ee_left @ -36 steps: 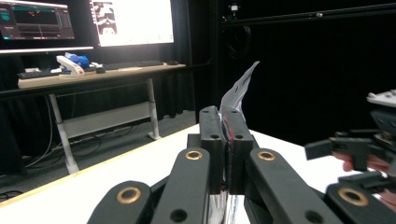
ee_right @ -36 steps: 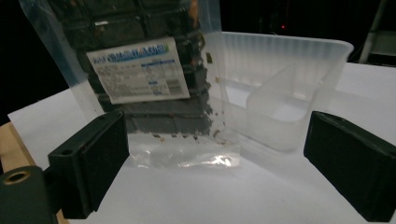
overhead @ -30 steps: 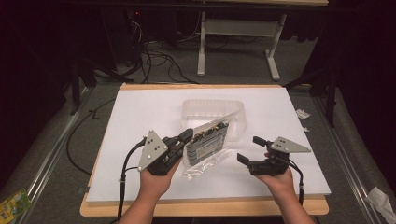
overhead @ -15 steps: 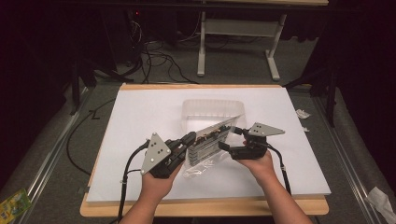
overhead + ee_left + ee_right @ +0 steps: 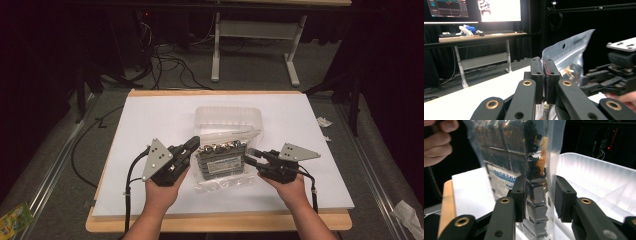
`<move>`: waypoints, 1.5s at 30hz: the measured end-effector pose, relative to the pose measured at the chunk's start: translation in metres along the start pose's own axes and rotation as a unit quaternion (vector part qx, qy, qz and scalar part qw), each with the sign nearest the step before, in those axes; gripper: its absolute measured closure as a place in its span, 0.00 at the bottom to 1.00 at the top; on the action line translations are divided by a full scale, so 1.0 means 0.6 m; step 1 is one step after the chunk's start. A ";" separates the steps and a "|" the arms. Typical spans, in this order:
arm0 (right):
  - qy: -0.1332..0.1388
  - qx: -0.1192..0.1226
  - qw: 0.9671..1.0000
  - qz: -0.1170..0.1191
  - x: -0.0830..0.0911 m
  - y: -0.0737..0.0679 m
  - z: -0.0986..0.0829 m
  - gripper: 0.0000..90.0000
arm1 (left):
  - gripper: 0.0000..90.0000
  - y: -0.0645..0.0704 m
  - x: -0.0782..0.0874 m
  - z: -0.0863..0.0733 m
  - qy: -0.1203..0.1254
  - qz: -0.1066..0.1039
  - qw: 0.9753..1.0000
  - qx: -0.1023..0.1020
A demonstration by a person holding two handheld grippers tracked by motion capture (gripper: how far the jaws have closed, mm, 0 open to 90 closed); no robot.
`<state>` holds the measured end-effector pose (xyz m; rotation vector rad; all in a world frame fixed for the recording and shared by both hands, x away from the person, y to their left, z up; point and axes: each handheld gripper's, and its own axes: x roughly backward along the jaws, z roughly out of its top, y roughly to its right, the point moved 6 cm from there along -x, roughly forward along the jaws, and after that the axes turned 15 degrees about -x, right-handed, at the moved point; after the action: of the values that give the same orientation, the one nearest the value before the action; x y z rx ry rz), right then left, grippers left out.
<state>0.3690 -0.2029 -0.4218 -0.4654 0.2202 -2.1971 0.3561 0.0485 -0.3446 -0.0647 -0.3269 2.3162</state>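
At the near middle of the bench, on its white sheet: clear plastic bag of dark batteries, held up off the surface between two claws.

Left side: left claw gripped in the left hand, grey three-cornered plate on top, cable trailing back toward the bench's near edge. Jaws pressed together on the bag's left edge; in the left gripper view, left claw pinching a thin fold of the plastic bag, with the bag's top rising beyond, a punched hole near its upper rim. Right claw seen farther off at the right of that view.

Centre: bag tilted, silver battery ends along its upper edge, printed label facing the camera, slack plastic bunched beneath against the white sheet. Just behind the bag, a clear plastic tub, resting on the sheet.

Right side: right claw held in the right hand, grey plate on top, tips at the bag's right edge. In the right gripper view, right claw spread, jaws standing either side of the plastic bag and the dark grey stack inside it; left jaw against the plastic, right jaw just beside it with a narrow gap; not yet pinching. Orange scrap visible inside the bag above the jaws. Plastic tub pale and translucent beyond. Fingers of the left hand at the top left corner of that view.
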 end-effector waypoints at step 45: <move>-0.001 0.014 1.000 -0.013 0.044 -0.022 -0.030 1.00 | 0.72 0.013 -0.025 -0.169 -0.152 -0.065 0.986 -0.002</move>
<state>0.3377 -0.2155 -0.4273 -0.4576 0.1817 -2.2220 0.3762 0.0544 -0.4454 0.3037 -0.4751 2.1937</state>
